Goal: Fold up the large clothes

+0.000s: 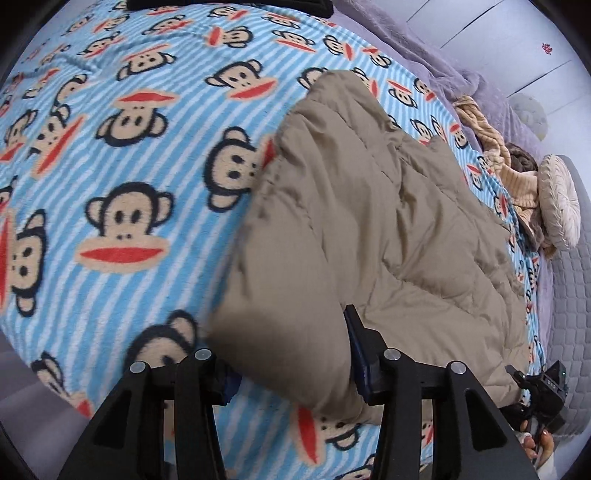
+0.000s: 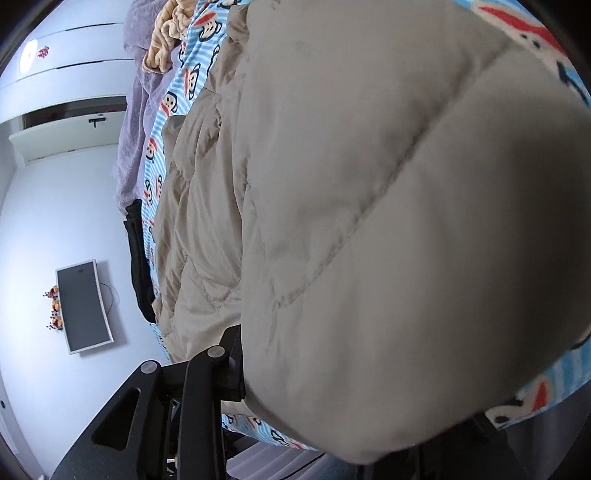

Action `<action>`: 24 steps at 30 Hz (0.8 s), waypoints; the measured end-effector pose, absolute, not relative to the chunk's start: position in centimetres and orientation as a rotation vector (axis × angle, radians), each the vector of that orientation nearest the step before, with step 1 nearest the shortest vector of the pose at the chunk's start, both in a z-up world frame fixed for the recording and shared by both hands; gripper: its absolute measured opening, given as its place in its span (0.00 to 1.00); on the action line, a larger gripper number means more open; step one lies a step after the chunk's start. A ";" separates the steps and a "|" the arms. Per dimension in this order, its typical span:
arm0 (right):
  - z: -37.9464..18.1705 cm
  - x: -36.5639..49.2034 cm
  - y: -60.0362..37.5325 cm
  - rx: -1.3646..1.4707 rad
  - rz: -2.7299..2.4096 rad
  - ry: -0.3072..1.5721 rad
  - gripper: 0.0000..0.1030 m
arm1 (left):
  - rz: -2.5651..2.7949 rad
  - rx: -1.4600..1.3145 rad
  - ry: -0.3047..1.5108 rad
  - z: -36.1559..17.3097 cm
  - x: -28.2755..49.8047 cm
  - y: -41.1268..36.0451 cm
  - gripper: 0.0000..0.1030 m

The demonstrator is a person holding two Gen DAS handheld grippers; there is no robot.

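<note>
On my right wrist view, the padded khaki coat (image 2: 369, 221) bulges blurred against the lens and hides the right gripper's far finger; only the near finger (image 2: 232, 369) shows beside the coat, so I cannot tell its grip. On the left wrist view, the coat's near fold (image 1: 280, 350) is smeared, covering the left gripper (image 1: 291, 373) gap. Beyond the coat, a black item (image 1: 229, 5) is cut by the top edge.
</note>
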State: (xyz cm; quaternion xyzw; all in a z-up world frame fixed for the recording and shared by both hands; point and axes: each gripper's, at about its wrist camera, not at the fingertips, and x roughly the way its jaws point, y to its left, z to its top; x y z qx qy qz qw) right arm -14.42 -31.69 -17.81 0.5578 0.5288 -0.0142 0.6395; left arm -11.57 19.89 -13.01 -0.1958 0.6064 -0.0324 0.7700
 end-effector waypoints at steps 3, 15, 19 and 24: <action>-16.6 -13.2 -31.3 1.184 -0.032 1.250 0.42 | 0.031 -0.359 1.277 -11.6 -12.2 21.5 0.48; -13.4 -13.5 -28.6 0.951 0.111 1.405 0.42 | 0.126 -0.191 1.417 -15.8 -9.6 20.3 0.53; -12.5 -14.7 -28.6 0.939 0.113 1.396 0.42 | 0.153 -0.103 1.437 -15.4 -9.2 20.0 0.61; -10.4 -15.2 -29.4 0.843 0.096 1.350 0.42 | 0.159 -0.101 1.435 -13.5 -9.4 19.0 0.61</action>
